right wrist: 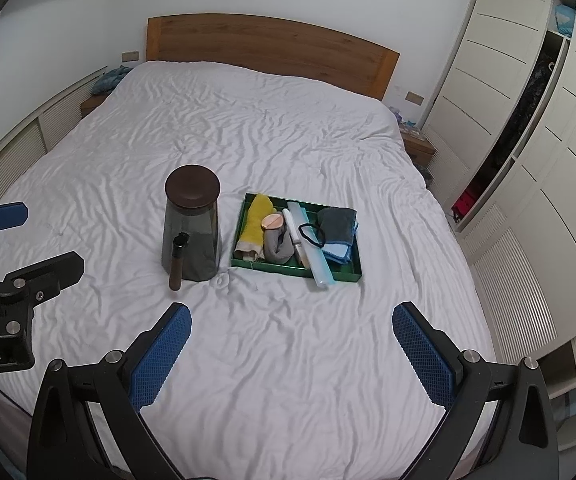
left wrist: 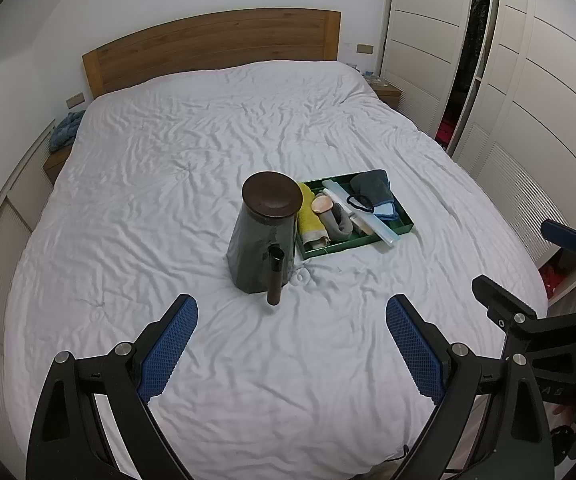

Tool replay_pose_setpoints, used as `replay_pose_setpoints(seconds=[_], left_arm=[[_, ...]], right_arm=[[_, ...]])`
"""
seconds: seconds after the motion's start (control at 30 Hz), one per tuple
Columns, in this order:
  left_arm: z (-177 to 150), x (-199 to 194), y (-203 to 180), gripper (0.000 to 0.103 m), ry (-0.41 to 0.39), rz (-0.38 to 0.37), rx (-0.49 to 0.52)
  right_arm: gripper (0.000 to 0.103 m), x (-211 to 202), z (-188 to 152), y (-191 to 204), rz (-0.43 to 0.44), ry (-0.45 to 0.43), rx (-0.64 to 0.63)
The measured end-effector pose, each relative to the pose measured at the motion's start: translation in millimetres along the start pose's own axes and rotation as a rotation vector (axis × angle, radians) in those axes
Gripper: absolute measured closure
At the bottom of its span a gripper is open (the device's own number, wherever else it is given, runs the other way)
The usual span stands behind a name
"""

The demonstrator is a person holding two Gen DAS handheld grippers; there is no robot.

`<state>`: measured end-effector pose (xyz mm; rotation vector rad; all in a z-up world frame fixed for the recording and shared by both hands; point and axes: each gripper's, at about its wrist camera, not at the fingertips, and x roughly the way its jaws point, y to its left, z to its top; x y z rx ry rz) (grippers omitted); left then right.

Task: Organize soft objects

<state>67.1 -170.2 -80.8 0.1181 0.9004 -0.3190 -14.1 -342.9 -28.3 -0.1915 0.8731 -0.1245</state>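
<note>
Above the bed [left wrist: 207, 360], both hand-held grippers, left [left wrist: 292, 344] and right [right wrist: 292, 344], hover open and empty; reaching for the green tray [right wrist: 352, 276] may topple the lidded jar [right wrist: 191, 228] on soft bedding.

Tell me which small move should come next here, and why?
Probably move the right gripper forward toward the green tray. Both grippers hover open and empty over the bed, and the yellow cloth and other soft items lie in that tray.

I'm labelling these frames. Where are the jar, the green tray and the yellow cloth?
jar [right wrist: 190, 240], right wrist view, on its dark glass wall
green tray [right wrist: 340, 278], right wrist view, on its near rim
yellow cloth [right wrist: 256, 220], right wrist view, on its middle
</note>
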Motion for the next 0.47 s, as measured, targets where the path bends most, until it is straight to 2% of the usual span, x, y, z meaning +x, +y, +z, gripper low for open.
replay_pose_setpoints(seconds=[0.47], left_arm=[[-2.8, -1.2, -0.9, 0.011, 0.002, -0.007, 0.001]], right_arm=[[0.0, -1.4, -3.3, 3.7, -0.001, 0.002, -0.001]])
